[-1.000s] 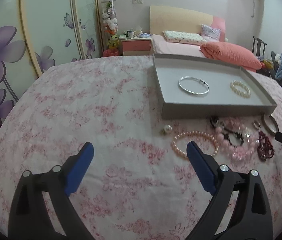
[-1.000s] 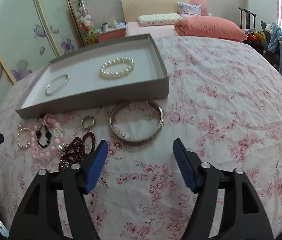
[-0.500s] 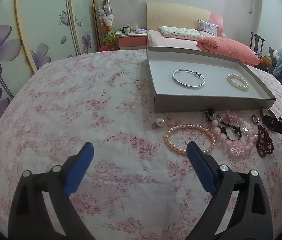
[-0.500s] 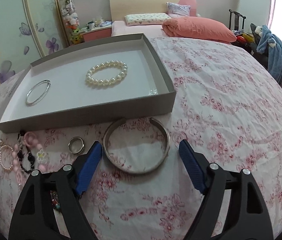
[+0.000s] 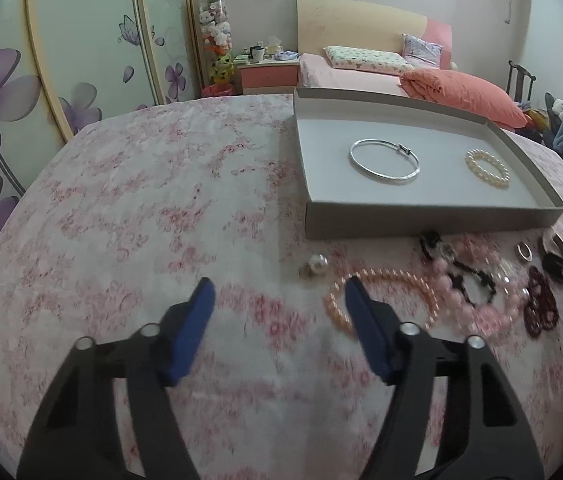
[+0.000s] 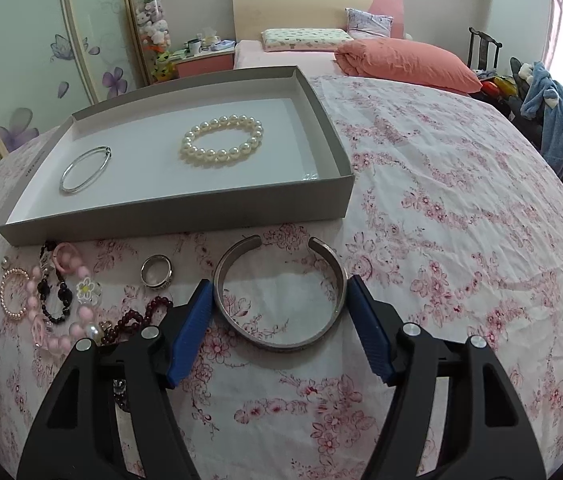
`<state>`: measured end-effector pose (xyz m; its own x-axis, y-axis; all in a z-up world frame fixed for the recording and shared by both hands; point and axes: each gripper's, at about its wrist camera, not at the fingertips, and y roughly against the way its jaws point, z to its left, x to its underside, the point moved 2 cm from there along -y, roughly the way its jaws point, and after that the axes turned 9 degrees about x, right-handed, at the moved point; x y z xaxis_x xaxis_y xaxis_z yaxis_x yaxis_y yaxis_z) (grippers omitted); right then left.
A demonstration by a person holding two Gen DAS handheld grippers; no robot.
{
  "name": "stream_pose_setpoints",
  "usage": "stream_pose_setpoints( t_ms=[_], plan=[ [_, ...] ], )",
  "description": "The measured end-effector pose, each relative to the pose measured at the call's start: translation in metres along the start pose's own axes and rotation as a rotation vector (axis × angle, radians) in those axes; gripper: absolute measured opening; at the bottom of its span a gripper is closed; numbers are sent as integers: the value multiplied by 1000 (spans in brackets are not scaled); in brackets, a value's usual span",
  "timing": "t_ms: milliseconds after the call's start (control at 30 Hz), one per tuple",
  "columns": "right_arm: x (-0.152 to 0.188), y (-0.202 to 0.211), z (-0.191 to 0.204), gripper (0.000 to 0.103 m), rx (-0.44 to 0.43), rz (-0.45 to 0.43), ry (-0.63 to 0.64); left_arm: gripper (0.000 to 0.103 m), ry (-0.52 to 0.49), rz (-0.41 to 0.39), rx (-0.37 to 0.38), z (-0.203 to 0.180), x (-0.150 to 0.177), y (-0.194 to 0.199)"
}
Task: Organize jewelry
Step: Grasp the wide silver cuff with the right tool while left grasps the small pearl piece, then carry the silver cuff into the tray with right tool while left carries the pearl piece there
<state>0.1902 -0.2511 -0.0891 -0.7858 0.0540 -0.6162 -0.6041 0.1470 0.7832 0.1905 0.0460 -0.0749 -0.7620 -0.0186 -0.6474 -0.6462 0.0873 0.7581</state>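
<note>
A: Where is the cuff bangle [image 6: 279,294] right now?

B: On the flowered bedspread [image 6: 461,240], just in front of the grey tray [image 6: 185,206]. The right gripper [image 6: 279,312] straddles it, one blue pad at each side of the band. Its jaws have just been closing around the bangle. The pads look to be right at the metal, but I cannot say they press on it; it lies flat on the cloth.

A: How will it handle?

B: My guess: stiff, smooth metal, light, and slippery against flat pads. The open gap faces the tray, so squeezing across the sides could flex it a little. I would grip across the widest part, where the pads are now, and lift it level.

A: And the left gripper [image 5: 277,300]?

B: Its jaws have just been closing too, with nothing between them, only bedspread. The pink pearl bracelet [image 5: 381,294] lies just beside its right pad, and that one looks floppy; better pinched on one strand than spanned.

A: What is in the tray?

B: A thin silver bangle [image 6: 85,168] toward the left and a white pearl bracelet [image 6: 221,142] near the middle, well apart. The rest of the floor is bare.

A: What is outside it?

B: A ring [image 6: 156,272], a dark red bead string [image 6: 137,318] and a tangle of pink and black beads [image 6: 55,300].
</note>
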Motion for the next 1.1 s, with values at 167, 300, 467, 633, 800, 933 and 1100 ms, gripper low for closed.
stream_pose_setpoints(
  t_ms=[167,300,467,633,800,933,1100],
  plan=[
    [0,0,0,68,-1,0,0,56,-4,16,-4,-4,-9,-14],
    [0,0,0,68,-1,0,0,47,-10,31,-2,-8,-13,-23],
    [0,0,0,68,0,0,0,34,-16,38,-4,-10,-14,-28],
    [0,0,0,68,0,0,0,31,-25,39,-8,-12,-13,-28],
    [0,0,0,68,0,0,0,31,-26,39,-9,-13,-13,-27],
    [-1,0,0,68,-1,0,0,16,-27,38,1,-13,-12,-27],
    [0,0,0,68,-10,-2,6,16,-10,37,2,-7,-12,-24]
  ],
)
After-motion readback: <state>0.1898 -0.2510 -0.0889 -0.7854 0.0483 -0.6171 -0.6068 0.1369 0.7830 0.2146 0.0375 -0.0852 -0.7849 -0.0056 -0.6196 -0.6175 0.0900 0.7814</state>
